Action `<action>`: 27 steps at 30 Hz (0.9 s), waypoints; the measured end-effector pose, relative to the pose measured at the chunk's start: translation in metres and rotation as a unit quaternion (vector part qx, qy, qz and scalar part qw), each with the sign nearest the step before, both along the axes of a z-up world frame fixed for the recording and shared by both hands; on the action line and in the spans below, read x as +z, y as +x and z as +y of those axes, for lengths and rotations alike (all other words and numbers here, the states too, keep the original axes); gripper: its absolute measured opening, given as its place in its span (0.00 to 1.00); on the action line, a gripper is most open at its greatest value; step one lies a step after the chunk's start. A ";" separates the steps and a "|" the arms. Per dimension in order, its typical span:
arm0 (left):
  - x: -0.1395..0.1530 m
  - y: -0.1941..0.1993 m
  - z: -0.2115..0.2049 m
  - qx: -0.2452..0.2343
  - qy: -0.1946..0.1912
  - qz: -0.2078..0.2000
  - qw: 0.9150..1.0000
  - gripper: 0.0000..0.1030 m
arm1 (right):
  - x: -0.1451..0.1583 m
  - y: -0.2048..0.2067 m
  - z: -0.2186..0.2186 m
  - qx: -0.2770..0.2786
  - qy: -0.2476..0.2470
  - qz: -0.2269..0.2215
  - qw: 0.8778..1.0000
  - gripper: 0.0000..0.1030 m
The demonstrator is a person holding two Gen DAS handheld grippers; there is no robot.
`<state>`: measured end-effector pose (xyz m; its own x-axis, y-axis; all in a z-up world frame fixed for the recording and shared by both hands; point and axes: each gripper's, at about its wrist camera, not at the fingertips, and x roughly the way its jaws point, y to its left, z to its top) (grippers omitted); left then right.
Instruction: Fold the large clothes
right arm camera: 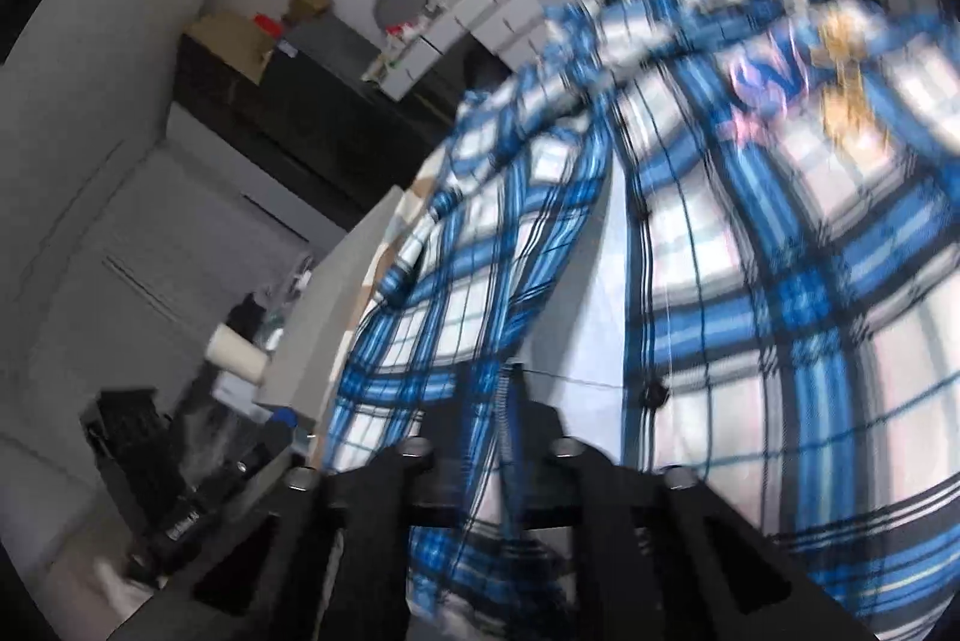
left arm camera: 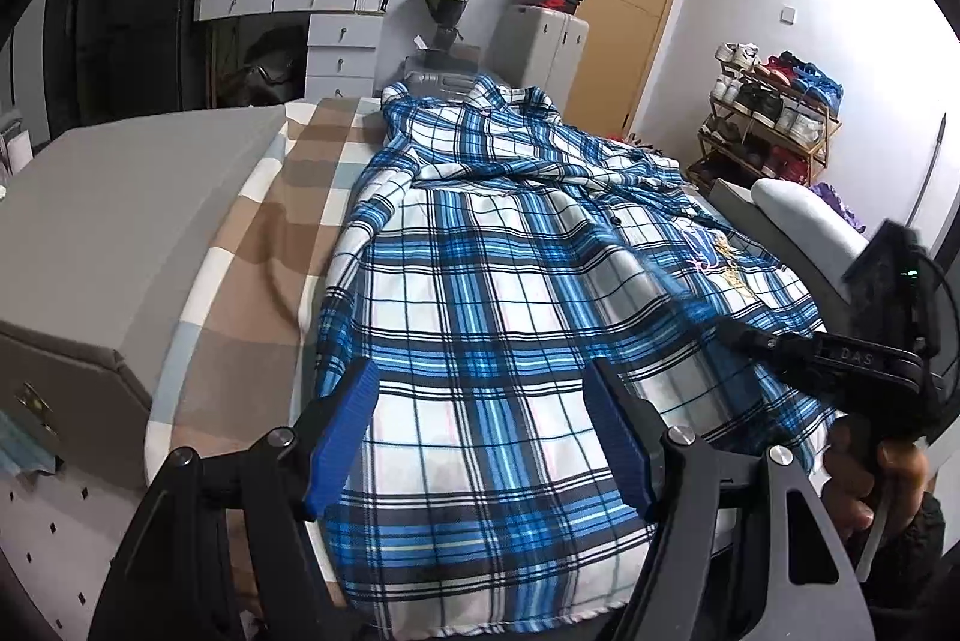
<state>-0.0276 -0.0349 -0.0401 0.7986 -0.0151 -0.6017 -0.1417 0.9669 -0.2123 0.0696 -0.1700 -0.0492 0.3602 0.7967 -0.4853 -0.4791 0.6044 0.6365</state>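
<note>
A large blue, white and black plaid shirt [left arm camera: 480,251] lies spread lengthwise on the bed, collar at the far end. My left gripper [left arm camera: 480,383] hovers over the near hem, its blue pads [left arm camera: 348,425] wide apart with nothing pinched between them. From the right, my right gripper [left arm camera: 741,335] reaches onto the shirt's right front and is shut on a ridge of the cloth. In the blurred right wrist view the right gripper [right arm camera: 507,389] has its fingers together on the plaid shirt [right arm camera: 750,281], beside a dark button [right arm camera: 653,392] on the front edge.
The bed has a brown and white checked cover [left arm camera: 258,251] left of the shirt. A grey padded block [left arm camera: 120,221] lies at the left. A person's hand [left arm camera: 858,479] holds the right tool. A shoe rack [left arm camera: 774,119], suitcases [left arm camera: 540,41] and drawers [left arm camera: 342,47] stand beyond.
</note>
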 end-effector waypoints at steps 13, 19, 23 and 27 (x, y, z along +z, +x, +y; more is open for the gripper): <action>-0.007 -0.008 0.019 0.030 0.016 0.021 0.999 0.64 | -0.013 -0.022 -0.001 0.038 -0.062 0.004 0.997 0.09; -0.005 -0.013 0.029 0.045 0.015 0.018 0.999 0.64 | -0.011 -0.036 -0.007 0.056 -0.054 -0.012 0.997 0.08; -0.007 -0.012 0.032 0.047 0.012 0.022 0.999 0.64 | -0.004 -0.047 0.002 0.059 -0.105 -0.072 0.990 0.01; -0.008 -0.010 0.035 0.052 0.007 0.024 0.998 0.64 | 0.005 -0.049 -0.012 0.053 -0.042 -0.085 0.994 0.01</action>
